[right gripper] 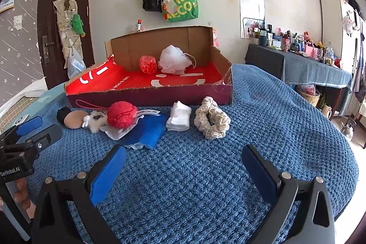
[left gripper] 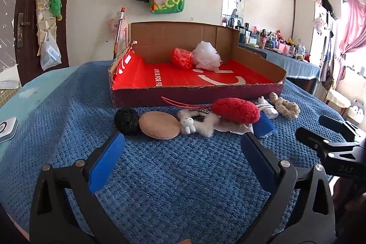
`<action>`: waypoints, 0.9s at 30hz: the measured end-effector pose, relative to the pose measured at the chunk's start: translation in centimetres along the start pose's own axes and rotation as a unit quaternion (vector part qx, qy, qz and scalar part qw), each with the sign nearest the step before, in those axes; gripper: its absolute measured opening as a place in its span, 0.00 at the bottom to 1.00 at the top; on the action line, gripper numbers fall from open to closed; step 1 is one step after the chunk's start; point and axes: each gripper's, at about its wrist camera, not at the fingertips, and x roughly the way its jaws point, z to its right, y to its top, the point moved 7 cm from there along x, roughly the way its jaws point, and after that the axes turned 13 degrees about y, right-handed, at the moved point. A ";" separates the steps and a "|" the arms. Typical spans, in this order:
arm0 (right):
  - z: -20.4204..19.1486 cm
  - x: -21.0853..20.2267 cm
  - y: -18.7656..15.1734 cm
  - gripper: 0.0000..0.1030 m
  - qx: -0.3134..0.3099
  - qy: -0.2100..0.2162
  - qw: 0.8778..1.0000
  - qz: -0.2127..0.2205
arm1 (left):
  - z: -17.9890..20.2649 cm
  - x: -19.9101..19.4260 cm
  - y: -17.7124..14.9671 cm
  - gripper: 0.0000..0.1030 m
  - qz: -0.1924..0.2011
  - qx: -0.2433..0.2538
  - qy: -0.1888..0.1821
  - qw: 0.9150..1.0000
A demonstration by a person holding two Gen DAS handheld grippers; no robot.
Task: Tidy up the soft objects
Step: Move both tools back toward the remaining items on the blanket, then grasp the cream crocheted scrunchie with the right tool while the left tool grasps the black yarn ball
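Left gripper (left gripper: 183,148) spread, empty | right gripper (right gripper: 184,159) spread, empty | black pompom (left gripper: 126,121), tan puff (left gripper: 159,125), red yarn ball (left gripper: 236,110), cream scrunchie (right gripper: 211,118) at 12 o'clock before box (left gripper: 194,96) | light, squashy; pinch mid-body.

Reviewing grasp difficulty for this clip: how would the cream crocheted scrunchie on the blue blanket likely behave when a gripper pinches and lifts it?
The cream scrunchie looks like loose, ruffled yarn, so it probably squashes flat under the pads and droops once lifted. It seems light for its bulk. Its knit texture should grip rather than slip, and on the nubby blue blanket it would likely drag or bunch, not roll.
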 end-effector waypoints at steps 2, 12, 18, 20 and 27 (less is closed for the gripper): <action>0.3 0.1 0.4 1.00 0.000 -0.003 1.000 -0.002 | -0.3 0.3 0.2 1.00 -0.006 -0.001 0.003 1.000; 3.1 1.3 2.7 1.00 0.017 -0.014 1.000 -0.021 | -2.7 2.5 1.8 1.00 -0.034 0.008 0.025 0.999; 5.3 3.0 3.8 1.00 0.040 -0.012 0.998 -0.055 | -4.9 4.4 2.9 1.00 -0.059 0.005 0.033 0.998; 5.9 3.6 3.9 1.00 0.055 0.000 0.996 -0.065 | -5.8 5.2 3.0 1.00 -0.072 0.005 0.040 0.997; 7.3 5.2 4.0 1.00 0.080 0.016 0.992 -0.092 | -8.1 7.6 2.8 0.95 -0.116 -0.012 0.040 0.992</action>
